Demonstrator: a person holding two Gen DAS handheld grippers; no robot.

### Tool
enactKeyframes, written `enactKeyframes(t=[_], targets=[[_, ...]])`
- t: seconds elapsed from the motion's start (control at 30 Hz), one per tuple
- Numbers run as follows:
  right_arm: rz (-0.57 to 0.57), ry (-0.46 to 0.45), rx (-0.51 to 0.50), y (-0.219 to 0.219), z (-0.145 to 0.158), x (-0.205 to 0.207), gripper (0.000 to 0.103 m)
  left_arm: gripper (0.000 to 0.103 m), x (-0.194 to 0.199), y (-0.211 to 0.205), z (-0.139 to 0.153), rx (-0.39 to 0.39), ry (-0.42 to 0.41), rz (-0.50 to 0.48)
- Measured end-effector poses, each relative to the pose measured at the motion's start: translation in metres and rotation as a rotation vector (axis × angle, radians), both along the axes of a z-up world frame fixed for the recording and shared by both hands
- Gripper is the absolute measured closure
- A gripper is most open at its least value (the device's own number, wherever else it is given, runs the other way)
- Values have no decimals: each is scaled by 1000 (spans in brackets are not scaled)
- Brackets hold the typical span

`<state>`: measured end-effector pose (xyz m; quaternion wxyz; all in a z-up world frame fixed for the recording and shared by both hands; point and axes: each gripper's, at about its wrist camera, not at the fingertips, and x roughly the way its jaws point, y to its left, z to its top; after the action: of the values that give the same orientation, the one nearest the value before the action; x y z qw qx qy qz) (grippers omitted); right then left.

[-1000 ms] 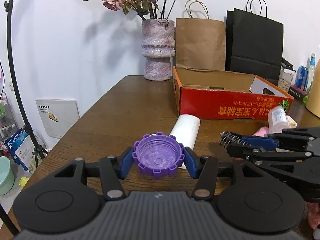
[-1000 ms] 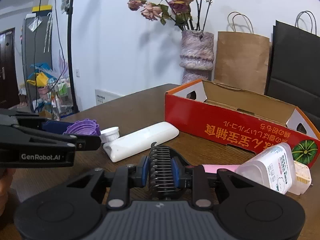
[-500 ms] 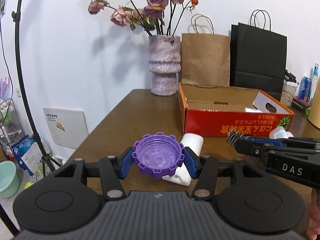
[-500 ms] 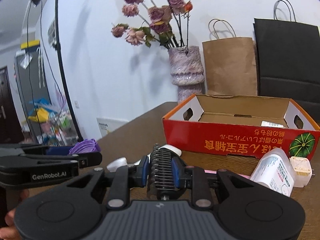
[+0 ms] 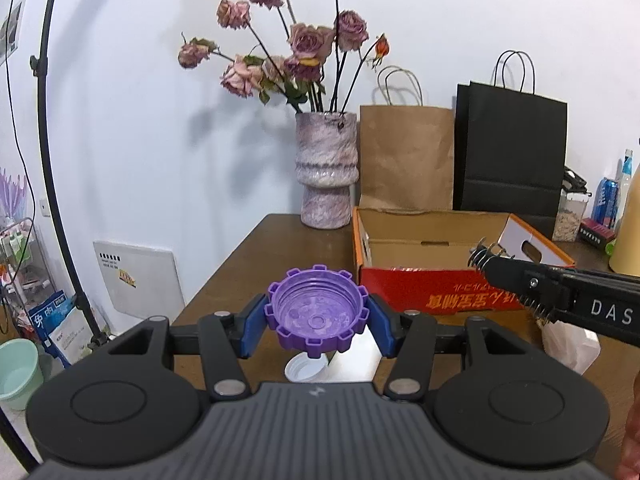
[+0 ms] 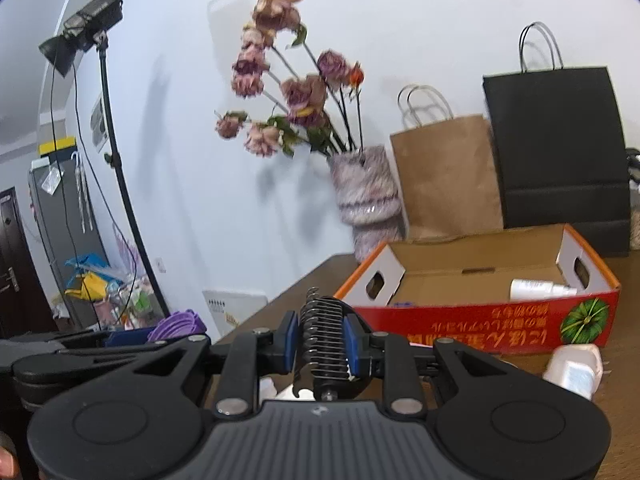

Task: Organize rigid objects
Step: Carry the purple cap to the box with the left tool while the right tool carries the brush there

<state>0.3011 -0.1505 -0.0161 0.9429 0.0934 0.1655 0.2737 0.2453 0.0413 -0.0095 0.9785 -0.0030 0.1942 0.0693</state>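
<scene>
Left wrist view: left gripper (image 5: pixel 317 316) clamps purple notched cap (image 5: pixel 316 311) between blue pads, held above wooden table (image 5: pixel 256 264). Right gripper (image 6: pixel 323 341) pinches black metal-toothed comb (image 6: pixel 322 340), teeth upright. Red cardboard box (image 5: pixel 440 296) beyond, open top. White bottle (image 6: pixel 540 289) lies inside box.

Purple notched cap (image 5: pixel 316 312), open side up, clamped off the table; black wire-toothed comb (image 6: pixel 324 340) clamped upright, box (image 6: pixel 480 316) at 2 o'clock.

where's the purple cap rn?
Left wrist view, centre: the purple cap is clamped in the left tool, above the table, left of the red box.
</scene>
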Motion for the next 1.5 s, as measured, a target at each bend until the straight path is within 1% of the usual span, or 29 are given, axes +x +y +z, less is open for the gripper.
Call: enactKeyframes(t=[0.2, 0.47, 0.9, 1.03, 1.37, 1.5], targets=[[-21, -37, 15, -11, 16, -5, 80, 49, 1, -13, 13, 4, -23, -7], [-60, -63, 15, -30, 25, -1, 80, 49, 14, -32, 24, 3, -43, -25], [-98, -76, 9, -53, 24, 27, 80, 49, 48, -51, 27, -12, -47, -40], [-104, -83, 2, -55, 24, 36, 80, 49, 58, -57, 27, -5, -52, -41], [-124, -113, -24, -54, 22, 61, 80, 49, 85, -62, 22, -30, -50, -44], [-127, -108, -24, -53, 16, 72, 80, 49, 98, -62, 19, -39, -45, -40]])
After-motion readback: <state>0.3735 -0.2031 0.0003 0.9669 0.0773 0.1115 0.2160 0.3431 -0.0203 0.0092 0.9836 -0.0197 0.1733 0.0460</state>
